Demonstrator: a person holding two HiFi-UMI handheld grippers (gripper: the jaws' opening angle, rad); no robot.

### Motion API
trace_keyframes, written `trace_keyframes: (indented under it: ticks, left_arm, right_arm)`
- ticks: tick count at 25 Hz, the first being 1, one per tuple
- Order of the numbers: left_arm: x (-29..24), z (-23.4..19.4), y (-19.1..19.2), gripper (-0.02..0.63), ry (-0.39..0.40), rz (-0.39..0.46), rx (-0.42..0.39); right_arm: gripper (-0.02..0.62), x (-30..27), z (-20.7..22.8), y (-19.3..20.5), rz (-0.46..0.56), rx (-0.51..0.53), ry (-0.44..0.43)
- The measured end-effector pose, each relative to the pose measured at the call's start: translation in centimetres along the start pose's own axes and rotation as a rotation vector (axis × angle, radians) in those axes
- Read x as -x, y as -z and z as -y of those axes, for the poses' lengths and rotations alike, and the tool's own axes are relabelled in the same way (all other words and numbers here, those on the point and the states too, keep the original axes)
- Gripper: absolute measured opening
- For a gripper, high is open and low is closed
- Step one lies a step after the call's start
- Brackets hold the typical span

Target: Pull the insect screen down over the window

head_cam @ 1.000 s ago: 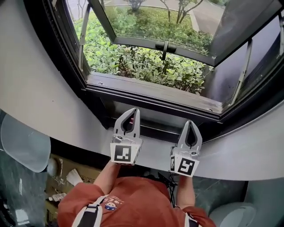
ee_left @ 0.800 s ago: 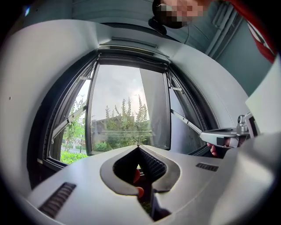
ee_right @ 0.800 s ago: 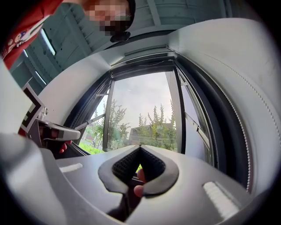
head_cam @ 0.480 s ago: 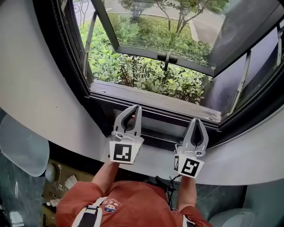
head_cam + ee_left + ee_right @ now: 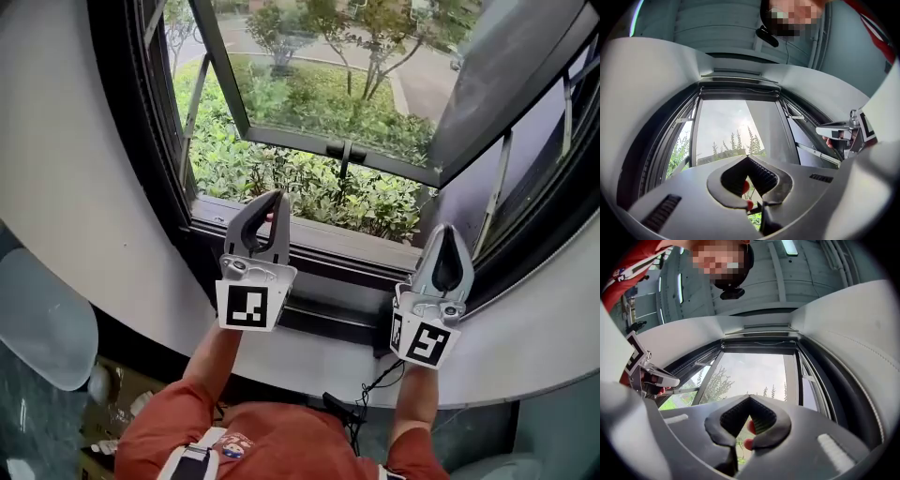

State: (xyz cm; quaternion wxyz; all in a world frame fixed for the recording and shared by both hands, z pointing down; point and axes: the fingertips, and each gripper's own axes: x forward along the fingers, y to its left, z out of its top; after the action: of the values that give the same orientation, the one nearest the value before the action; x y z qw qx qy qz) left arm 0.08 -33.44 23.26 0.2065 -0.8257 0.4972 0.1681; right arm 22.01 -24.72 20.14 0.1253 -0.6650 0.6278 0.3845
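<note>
Pointing up at the open window (image 5: 300, 142), the left gripper (image 5: 274, 197) and right gripper (image 5: 448, 230) both had jaws shut on nothing. The insect screen (image 5: 738, 92) seemed rolled up along the window's top; shut jaws might glance off it.
</note>
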Motion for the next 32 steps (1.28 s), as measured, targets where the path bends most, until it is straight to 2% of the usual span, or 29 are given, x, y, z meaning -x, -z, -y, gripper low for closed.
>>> trace_keyframes:
  ticks: [9,22,27,32]
  left_arm:
    - [-4.3,-3.0,-7.0,0.006,0.001,0.114,-0.159]
    - [-9.5,-4.8,-20.1,0.006,-0.009,0.329,-0.333]
    - [-11.9,-4.9,-24.1,0.006,0.002,0.376,-0.382]
    - [-14.6,-5.6,-27.4,0.006,-0.014,0.394,-0.443]
  right_arm:
    - [0.011,-6.1,2.4,-7.3,0.166,0.153,-0.009]
    - [0.011,-14.8,3.0,-17.3,0.313,0.357,-0.062]
    - [0.011,-18.4,3.9,-20.0,0.323,0.464,-0.057]
    - [0.011,-22.1,5.0,-21.7,0.275,0.54,-0.038]
